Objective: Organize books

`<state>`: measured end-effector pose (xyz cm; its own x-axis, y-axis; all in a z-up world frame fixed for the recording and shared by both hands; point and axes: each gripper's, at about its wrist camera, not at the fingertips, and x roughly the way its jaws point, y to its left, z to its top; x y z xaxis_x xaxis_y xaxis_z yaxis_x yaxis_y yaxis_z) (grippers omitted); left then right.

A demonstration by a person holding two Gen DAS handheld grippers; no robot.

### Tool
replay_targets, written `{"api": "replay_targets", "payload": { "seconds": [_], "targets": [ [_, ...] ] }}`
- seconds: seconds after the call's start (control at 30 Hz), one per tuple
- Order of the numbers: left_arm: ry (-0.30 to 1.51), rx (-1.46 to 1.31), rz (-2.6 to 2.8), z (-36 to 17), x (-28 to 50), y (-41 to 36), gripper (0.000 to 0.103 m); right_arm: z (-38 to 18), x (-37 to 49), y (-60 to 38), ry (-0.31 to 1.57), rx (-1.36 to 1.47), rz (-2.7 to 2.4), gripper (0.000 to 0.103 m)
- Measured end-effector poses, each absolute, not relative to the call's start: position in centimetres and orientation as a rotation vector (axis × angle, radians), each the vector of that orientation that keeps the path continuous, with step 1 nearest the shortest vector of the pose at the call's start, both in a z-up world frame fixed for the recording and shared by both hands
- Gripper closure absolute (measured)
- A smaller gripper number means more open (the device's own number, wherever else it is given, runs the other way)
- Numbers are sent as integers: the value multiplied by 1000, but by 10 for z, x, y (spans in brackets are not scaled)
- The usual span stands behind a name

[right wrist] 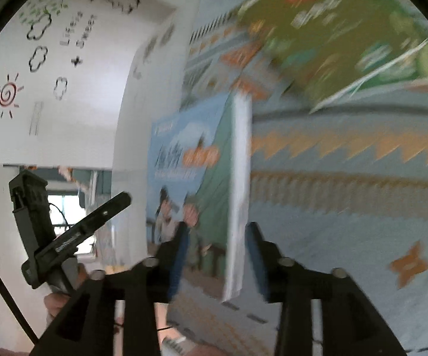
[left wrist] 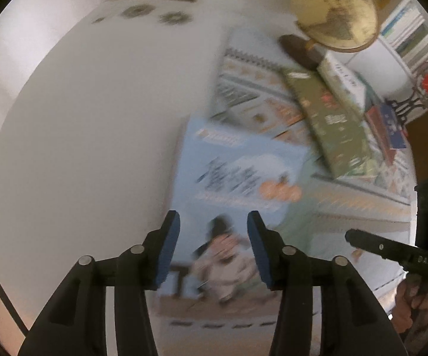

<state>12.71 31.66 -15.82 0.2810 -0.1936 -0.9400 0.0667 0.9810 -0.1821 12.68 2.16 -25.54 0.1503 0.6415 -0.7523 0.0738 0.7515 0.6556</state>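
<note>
A light-blue picture book [left wrist: 237, 178] fills the middle of the left wrist view; my left gripper [left wrist: 214, 231] is open just in front of its cover, not gripping it. In the right wrist view the same book [right wrist: 190, 163] stands on edge with its white page edge [right wrist: 239, 178] between my right gripper's fingers; my right gripper [right wrist: 216, 237] straddles it with a visible gap, so it looks open. A green book [left wrist: 332, 124] leans against a white book [left wrist: 344, 80] and a red-blue book [left wrist: 388, 127] at the right. Both views are blurred.
A patterned cloth [right wrist: 347, 163] covers the table. A globe [left wrist: 335, 9] on a dark base stands behind the books. A shelf of books [left wrist: 406, 29] is at the far right, a white wall with drawings [right wrist: 50, 59] at the left. The other gripper [right wrist: 74, 237] shows lower left.
</note>
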Motion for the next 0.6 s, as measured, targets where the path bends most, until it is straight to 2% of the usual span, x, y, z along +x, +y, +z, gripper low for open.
{"api": "replay_targets", "payload": {
  "seconds": [0.2, 0.33, 0.6],
  "targets": [
    [1292, -96, -242, -162, 174, 238, 55, -234, 160, -52, 1218, 474, 310, 57],
    [1353, -125, -216, -186, 205, 181, 54, -234, 194, -96, 1131, 416, 239, 57],
    [1419, -84, -148, -231, 234, 120, 54, -264, 244, -126, 1122, 330, 280, 57]
  ]
}}
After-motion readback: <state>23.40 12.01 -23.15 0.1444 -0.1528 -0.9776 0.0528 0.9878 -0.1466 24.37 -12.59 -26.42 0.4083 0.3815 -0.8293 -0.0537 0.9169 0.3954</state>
